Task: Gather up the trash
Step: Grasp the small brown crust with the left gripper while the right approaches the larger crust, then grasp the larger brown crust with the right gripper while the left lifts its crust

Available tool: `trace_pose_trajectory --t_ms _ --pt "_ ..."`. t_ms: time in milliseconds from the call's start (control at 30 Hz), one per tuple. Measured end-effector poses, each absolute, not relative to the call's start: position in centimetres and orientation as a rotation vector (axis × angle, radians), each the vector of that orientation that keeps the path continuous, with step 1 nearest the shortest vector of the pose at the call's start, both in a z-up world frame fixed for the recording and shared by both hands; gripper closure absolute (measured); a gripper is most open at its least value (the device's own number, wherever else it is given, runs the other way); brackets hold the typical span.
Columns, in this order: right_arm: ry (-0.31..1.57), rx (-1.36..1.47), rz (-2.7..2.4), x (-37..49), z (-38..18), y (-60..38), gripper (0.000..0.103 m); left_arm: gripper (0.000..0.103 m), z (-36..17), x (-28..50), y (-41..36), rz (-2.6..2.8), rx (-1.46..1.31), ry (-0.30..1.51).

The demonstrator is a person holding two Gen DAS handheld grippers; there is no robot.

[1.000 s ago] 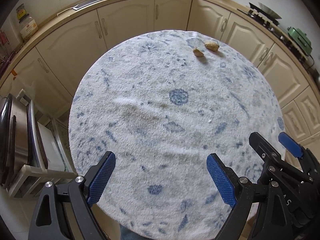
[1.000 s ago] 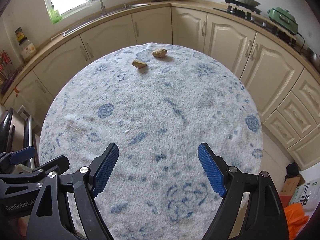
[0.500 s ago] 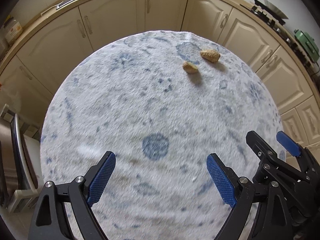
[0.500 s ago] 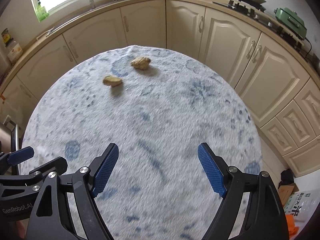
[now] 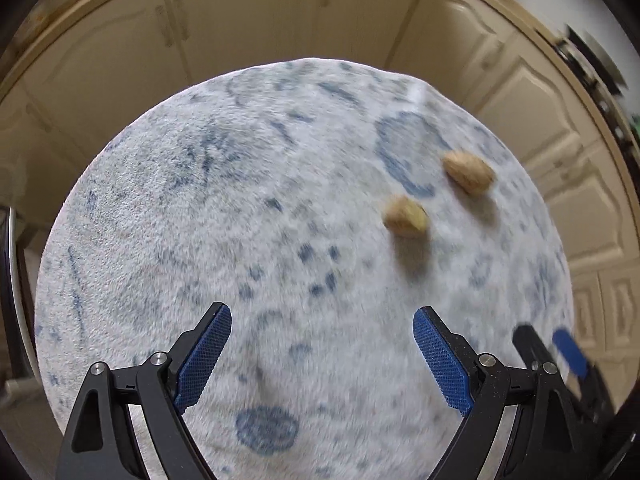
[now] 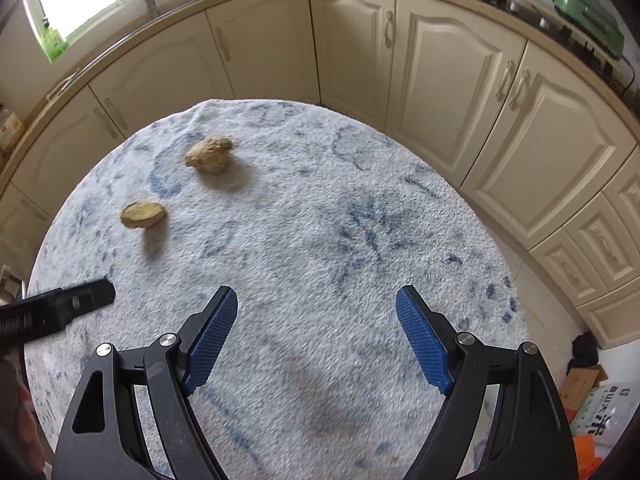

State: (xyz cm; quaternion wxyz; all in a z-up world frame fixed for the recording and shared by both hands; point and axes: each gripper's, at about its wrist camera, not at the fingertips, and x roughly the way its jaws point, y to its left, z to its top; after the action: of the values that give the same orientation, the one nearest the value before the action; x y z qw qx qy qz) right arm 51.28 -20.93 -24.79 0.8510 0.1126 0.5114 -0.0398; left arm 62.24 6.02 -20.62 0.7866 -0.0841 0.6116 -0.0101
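Setting: round table [image 6: 400, 240] under a fluffy white cloth with blue floral marks, ringed by cream kitchen cabinets [image 6: 460, 92].
Trash: two tan crumpled lumps lying on the cloth toward the far side, apart from each other and touching neither tool.
Nearer lump [image 5: 405, 216]: flatter, ahead and to the right of the left tool's open gap; in the right wrist view at far left [image 6: 143, 215].
Farther lump [image 5: 468, 171]: larger, knobbly, just beyond the nearer one; in the right wrist view [image 6: 209, 154].
Left gripper [image 5: 322, 354]: blue pads spread wide, nothing between them, angled steeply down at the cloth; likely lined up for the nearer lump.
Right gripper [image 6: 316, 338]: pads likewise wide apart and empty, over bare cloth; both lumps off to its left, so probably aimed at the farther one.
Reason for wide jaws: room to straddle a lump before closing, judged from the approach.
Hard to make out: left wrist view smeared by blur, so the lumps' material unclear, paper or food scrap.
Cut off: only one black fingertip of the left tool visible at the right view's left edge.
Hidden: no bin or bag for the trash visible in either view.
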Motion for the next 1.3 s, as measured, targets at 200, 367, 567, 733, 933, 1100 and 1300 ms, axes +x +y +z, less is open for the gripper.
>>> trace_pose_trajectory --t_ms 200,367,567,733,933,1100,1300 --pt "1.081 0.238 -0.102 53.2 -25.7 -22.6 0.020 0.013 -22.4 66.4 6.0 0.000 -0.348 1.293" --pt "1.071 0.202 -0.098 54.5 -25.9 -23.1 0.020 0.016 -23.1 68.1 4.4 -0.008 -0.300 1.253" --pt "1.074 0.175 -0.089 56.1 -25.9 -23.3 0.020 0.051 -23.2 67.3 1.8 -0.046 -0.134 1.195" --pt "1.069 0.158 -0.062 57.3 -25.5 -22.6 0.020 0.081 -22.9 66.9 0.5 -0.128 -0.113 1.209" --pt "1.031 0.076 0.007 59.2 -24.0 -20.1 0.020 0.087 -22.8 65.6 0.6 -0.184 -0.109 1.248" --pt "0.988 -0.026 0.067 61.2 -23.3 -17.2 0.020 0.088 -22.1 64.5 2.2 -0.172 -0.092 1.250" --pt "1.004 -0.119 0.144 63.5 -24.7 -14.0 0.022 0.088 -22.1 64.1 3.5 -0.204 -0.138 1.266"
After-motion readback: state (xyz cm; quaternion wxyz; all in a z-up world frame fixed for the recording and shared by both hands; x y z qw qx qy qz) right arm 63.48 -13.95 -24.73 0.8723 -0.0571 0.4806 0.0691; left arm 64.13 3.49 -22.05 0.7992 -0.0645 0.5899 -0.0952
